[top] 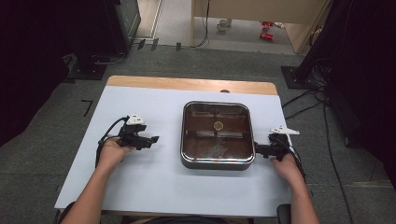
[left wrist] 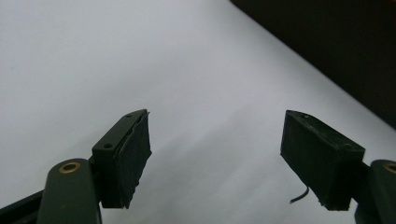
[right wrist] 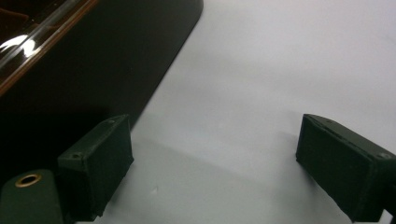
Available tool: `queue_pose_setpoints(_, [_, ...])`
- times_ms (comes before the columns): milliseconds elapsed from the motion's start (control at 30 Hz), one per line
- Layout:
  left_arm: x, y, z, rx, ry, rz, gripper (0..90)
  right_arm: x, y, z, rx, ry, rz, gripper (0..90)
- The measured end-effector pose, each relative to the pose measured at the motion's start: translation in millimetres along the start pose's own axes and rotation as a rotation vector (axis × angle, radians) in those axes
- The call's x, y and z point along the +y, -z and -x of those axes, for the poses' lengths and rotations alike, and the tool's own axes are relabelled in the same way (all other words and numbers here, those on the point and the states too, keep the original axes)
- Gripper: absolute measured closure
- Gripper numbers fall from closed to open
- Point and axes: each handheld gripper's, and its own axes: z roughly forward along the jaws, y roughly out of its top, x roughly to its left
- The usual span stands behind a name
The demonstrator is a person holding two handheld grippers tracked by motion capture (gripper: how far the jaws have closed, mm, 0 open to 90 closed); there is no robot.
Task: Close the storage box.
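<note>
Steel pan point(top: 217, 161) sits just beside the spread right hand-held gripper point(top: 259, 150).

One square pan point(top: 217, 161) — two grippers — one table point(top: 140, 177)

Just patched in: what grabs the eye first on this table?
The square metal pan at the middle of the white table, glossy brown inside with a small round pale thing near its centre. Then the two grippers flanking it: the left gripper out on bare table, jaws open, and the right gripper open close by the pan's right side.
</note>
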Motion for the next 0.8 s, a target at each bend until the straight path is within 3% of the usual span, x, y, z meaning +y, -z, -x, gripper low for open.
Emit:
queue_pose_setpoints(100, [-3.6, -3.6, -5.2, 0.037, 0.01, -0.015, 24.3, 0.0, 0.0, 0.0, 0.0, 0.0, 0.0, 10.2])
queue_pose_setpoints(333, [-10.3, -7.5, -18.7, 0.081, 0.023, -0.022, 24.8, 0.0, 0.0, 0.0, 0.0, 0.0, 0.0, 10.2])
queue_pose_setpoints(800, [-13.3, -9.6, -20.4, 0.098, 0.007, -0.018, 24.8, 0.0, 0.0, 0.0, 0.0, 0.0, 0.0, 10.2])
